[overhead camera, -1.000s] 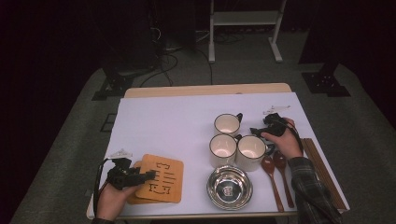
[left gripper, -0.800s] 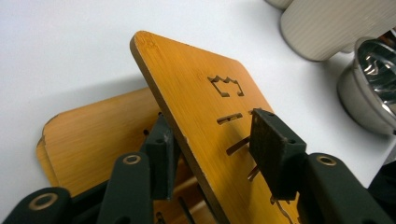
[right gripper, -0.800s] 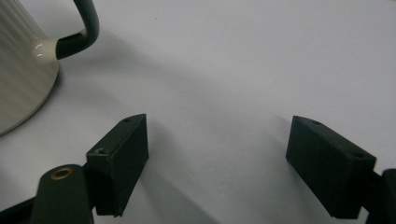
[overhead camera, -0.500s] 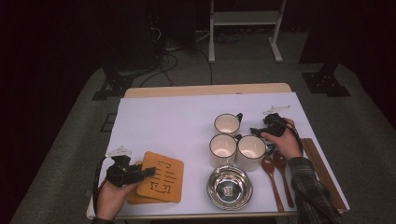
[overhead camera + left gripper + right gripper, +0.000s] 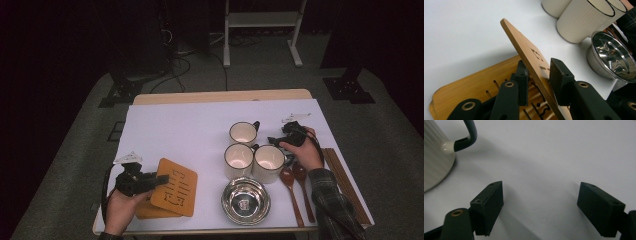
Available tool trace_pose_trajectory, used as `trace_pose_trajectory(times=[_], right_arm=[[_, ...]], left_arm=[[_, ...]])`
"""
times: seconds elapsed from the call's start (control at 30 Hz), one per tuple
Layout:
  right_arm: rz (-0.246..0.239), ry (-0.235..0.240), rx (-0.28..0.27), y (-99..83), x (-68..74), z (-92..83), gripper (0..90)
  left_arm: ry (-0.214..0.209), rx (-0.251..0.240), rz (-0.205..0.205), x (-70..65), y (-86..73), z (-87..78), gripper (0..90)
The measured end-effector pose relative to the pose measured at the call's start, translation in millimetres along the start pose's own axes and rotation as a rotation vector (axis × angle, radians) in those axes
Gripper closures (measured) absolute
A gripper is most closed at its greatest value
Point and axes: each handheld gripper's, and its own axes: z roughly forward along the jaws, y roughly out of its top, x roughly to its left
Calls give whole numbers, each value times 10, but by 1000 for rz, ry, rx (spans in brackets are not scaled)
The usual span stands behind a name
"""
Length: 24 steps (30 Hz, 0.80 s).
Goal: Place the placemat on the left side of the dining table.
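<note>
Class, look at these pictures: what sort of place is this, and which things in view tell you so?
Probably a recording studio or lab set up as a kitchen table. A white-covered table holds mugs, a steel bowl and wooden spoons, while dark curtained surroundings, floor cables and a white stand suggest a staged workspace.

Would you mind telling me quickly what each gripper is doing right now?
Left gripper: jaws just closing around the tilted upper wooden trivet; full contact cannot be told.
Right gripper: open, holding nothing, beside a mug.
</note>
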Motion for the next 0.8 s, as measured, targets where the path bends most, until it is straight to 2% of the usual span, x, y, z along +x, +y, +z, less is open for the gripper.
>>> trace_pose_trajectory(times=[0.5, 0.7, 0.8], right_arm=[[-1, 0, -1, -1, 0, 0, 193], [0, -1, -1, -1, 1, 0, 193], [0, -1, -1, -2, 2, 0, 193]], left_arm=[[-13, -13, 34, -107, 133, 65, 735], [-35, -25, 23, -137, 168, 77, 763], [-40, -30, 33, -163, 193, 82, 773]])
